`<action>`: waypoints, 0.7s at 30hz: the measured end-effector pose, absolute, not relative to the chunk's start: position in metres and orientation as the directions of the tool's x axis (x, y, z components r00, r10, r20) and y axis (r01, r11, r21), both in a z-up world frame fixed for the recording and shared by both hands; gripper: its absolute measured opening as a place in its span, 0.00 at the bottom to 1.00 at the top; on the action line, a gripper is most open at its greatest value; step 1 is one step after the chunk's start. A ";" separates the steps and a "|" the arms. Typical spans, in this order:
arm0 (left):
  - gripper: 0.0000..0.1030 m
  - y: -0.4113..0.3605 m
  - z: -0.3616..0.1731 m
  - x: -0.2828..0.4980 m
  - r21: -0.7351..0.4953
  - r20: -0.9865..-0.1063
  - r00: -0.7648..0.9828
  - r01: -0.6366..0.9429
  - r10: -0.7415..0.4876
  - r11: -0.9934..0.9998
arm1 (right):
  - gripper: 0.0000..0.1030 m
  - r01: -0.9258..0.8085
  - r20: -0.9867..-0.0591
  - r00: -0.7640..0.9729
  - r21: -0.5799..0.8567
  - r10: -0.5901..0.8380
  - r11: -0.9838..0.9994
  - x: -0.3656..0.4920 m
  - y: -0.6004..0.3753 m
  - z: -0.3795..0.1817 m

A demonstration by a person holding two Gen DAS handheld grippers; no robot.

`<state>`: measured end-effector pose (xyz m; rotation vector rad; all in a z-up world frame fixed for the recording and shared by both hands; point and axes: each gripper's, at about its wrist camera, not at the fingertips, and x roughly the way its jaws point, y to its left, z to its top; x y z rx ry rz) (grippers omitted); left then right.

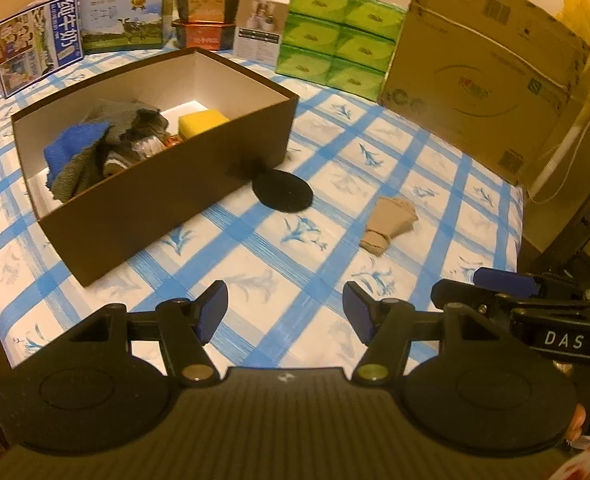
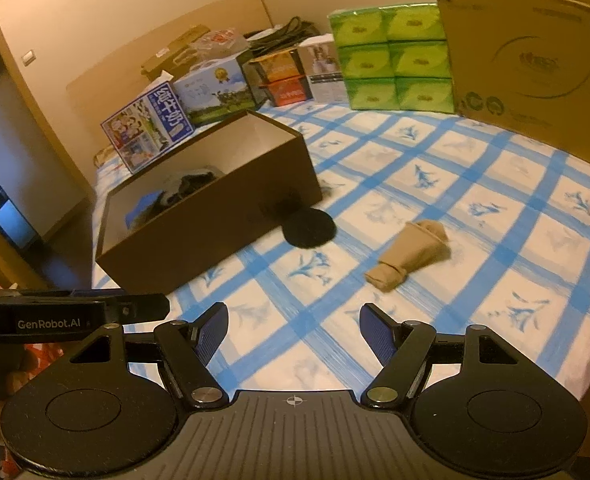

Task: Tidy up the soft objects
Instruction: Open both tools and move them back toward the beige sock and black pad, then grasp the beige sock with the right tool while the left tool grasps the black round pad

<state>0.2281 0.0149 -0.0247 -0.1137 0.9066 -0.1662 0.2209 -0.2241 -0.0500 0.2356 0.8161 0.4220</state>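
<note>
A brown open box stands on the blue-checked bed cover. Inside it lie a blue cloth, grey cloths and a yellow sponge. A flat black round pad rests against the box's near right corner. A beige rolled sock lies to the right of the pad. My left gripper hovers open and holds nothing, well short of both. Beside it my right gripper is open with nothing between its fingers.
Along the back stand milk cartons, small tins, a green stack of tissue packs and a large cardboard box. The bed's right edge drops off to dark floor.
</note>
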 end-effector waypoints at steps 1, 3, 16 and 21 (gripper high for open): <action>0.59 0.013 -0.026 0.228 -0.166 -0.775 0.602 0.098 -0.192 0.981 | 0.70 -0.269 -0.656 0.608 0.360 0.447 0.893 0.220 -0.226 -0.051; 0.59 0.009 -0.028 0.230 -0.164 -0.779 0.596 0.105 -0.194 0.981 | 0.70 -0.259 -0.662 0.606 0.360 0.441 0.896 0.219 -0.228 -0.053; 0.59 -0.005 -0.048 0.247 -0.156 -0.812 0.550 0.118 -0.195 0.981 | 0.70 -0.210 -0.696 0.596 0.347 0.401 0.914 0.227 -0.242 -0.071; 0.59 -0.008 -0.057 0.255 -0.157 -0.821 0.536 0.119 -0.196 0.981 | 0.70 -0.193 -0.707 0.590 0.347 0.391 0.918 0.234 -0.245 -0.078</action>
